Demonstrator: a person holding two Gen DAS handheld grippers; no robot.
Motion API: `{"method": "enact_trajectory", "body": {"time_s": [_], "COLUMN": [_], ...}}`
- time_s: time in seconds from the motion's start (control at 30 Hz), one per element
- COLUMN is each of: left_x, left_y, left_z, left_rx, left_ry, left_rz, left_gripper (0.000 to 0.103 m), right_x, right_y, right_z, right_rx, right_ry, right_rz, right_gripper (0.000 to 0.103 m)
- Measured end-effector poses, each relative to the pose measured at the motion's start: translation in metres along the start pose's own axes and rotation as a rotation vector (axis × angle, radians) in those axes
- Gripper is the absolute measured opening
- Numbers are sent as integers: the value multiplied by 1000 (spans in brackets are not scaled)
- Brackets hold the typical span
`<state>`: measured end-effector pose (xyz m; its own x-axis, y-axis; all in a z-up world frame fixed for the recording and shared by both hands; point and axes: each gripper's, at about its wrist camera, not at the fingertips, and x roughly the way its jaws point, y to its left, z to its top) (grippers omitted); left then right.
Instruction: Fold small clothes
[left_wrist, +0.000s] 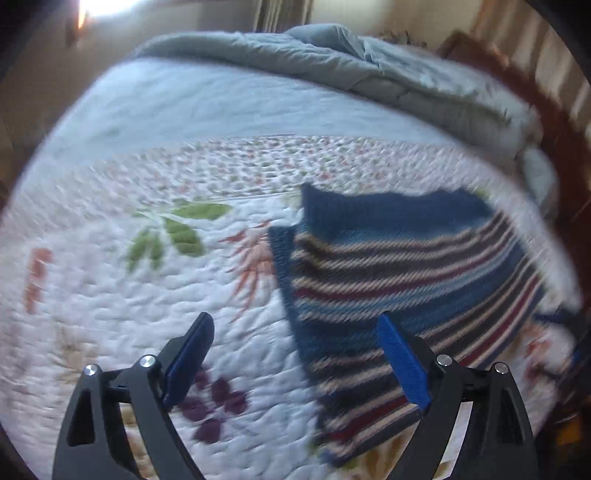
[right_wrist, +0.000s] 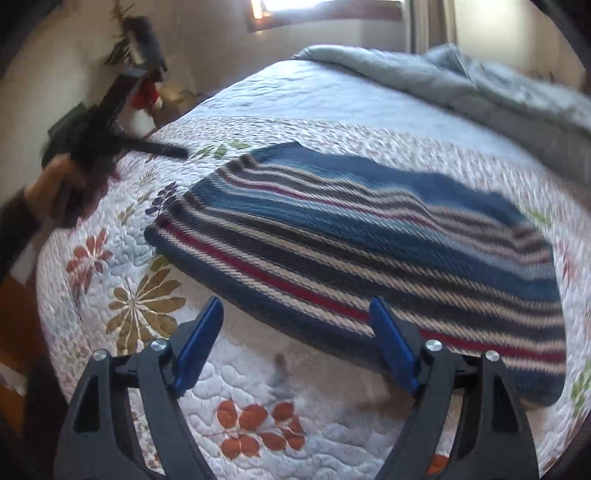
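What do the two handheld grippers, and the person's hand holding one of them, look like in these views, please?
Both the left gripper and the right gripper have black plastic linkage arms with triangular cutouts, silver pivot bolts, and flat blue finger pads. No cables show. The person's left hand is bare below a dark sleeve.

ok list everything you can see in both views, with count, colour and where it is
striped garment: one, blue with red, cream and dark stripes, lying flat on the quilt
quilt: one, white with floral print, covering the near part of the bed
bedsheet: one, pale blue, beyond the quilt
comforter: one, grey, bunched at the far side of the bed
window: one, bright, on the far wall
left tool: one, black with blue pads, open, above the garment's left edge
right tool: one, black with blue pads, open, above the garment's near edge
hand: one, gripping the left tool's handle
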<state>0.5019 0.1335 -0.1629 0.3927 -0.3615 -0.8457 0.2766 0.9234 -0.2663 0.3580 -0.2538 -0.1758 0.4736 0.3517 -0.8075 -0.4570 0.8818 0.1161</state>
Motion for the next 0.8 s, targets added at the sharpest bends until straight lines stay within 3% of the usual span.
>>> {"method": "enact_trajectory", "body": {"time_s": [0.03,0.13,0.23,0.37,0.5,0.8], "left_x": [4,16,37,66,92,135], "left_y": [7,16,24,36,47,63], "left_z": [5,15,21,27,36,48], "left_rx": [-55,-109,-156,-217,-246,-286], "left_ry": [2,9,45,88,126,208], "left_rz": [-79,-204,-261,-299,-324,-386], "left_gripper": [92,92,92,92,92,93], "right_x": [2,12,21,36,54,97], "right_y": [12,40,67,96,125,191], "right_z": [0,1,0,-5,-3,-1], "right_rx": [-42,-129,-200,-264,-346,-597], "right_ry": [-6,-25,-34,-38,-24,-41], "right_rz": [-1,-11,-10,6,-17,-159], "right_gripper": [84,84,84,83,72,71]}}
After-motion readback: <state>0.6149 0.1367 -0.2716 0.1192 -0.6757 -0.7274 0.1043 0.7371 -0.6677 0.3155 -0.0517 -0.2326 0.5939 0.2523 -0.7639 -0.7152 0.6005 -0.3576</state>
